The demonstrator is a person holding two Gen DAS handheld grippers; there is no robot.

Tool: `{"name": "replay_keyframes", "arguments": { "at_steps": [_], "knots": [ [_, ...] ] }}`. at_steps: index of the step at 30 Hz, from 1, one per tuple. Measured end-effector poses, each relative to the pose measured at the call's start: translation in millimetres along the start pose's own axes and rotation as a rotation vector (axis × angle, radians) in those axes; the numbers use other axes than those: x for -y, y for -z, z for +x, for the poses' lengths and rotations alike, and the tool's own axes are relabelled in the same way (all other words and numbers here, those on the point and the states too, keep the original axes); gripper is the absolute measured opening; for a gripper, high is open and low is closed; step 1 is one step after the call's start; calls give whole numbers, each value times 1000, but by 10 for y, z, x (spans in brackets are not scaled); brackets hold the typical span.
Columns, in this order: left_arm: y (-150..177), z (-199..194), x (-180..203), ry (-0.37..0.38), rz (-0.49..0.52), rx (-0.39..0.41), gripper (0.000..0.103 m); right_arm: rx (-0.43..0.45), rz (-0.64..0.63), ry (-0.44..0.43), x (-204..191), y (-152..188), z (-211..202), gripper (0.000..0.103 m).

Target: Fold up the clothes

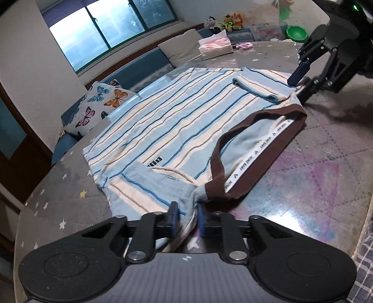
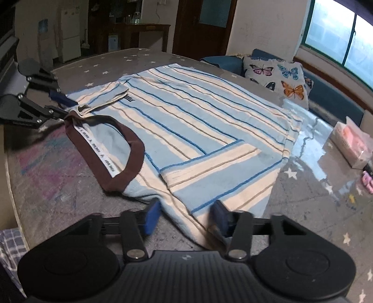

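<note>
Shirt (image 1: 177,130) shoulder corners between jaws, left gripper (image 1: 187,218) pinching, right gripper (image 2: 184,218) apart.

I was working in a home living room: a window seat (image 1: 149,60) with a butterfly cushion (image 2: 277,74), plush toys (image 1: 230,21) on the sill, a tissue pack (image 1: 215,45), and a fridge (image 2: 70,30) through the doorway.

Shirt (image 1: 177,121) flat on table (image 1: 314,177), tissue box (image 1: 215,46) behind it
</note>
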State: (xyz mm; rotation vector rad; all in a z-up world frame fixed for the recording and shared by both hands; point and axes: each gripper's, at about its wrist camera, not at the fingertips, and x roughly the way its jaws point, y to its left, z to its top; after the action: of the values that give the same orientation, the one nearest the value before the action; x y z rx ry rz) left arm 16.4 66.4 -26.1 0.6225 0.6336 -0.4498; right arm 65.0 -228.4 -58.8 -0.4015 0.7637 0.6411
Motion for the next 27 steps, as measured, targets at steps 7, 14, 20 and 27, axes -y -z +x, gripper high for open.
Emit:
{"name": "replay_keyframes", "arguments": {
  "at_steps": [7, 14, 20, 27],
  "knots": [
    [-15, -154, 14, -49, -49, 28, 7, 27, 21, 30, -42, 19, -71, 6],
    [43, -686, 157, -89, -66, 78, 6, 93, -1, 23, -209, 86, -509, 4],
    [161, -1401, 467, -153, -67, 125, 6, 171, -12, 6, -531, 319, -1243, 4],
    [-78, -1577, 364, -207, -80, 198, 6, 234, -50, 64, -598, 137, -1634, 4]
  ]
}}
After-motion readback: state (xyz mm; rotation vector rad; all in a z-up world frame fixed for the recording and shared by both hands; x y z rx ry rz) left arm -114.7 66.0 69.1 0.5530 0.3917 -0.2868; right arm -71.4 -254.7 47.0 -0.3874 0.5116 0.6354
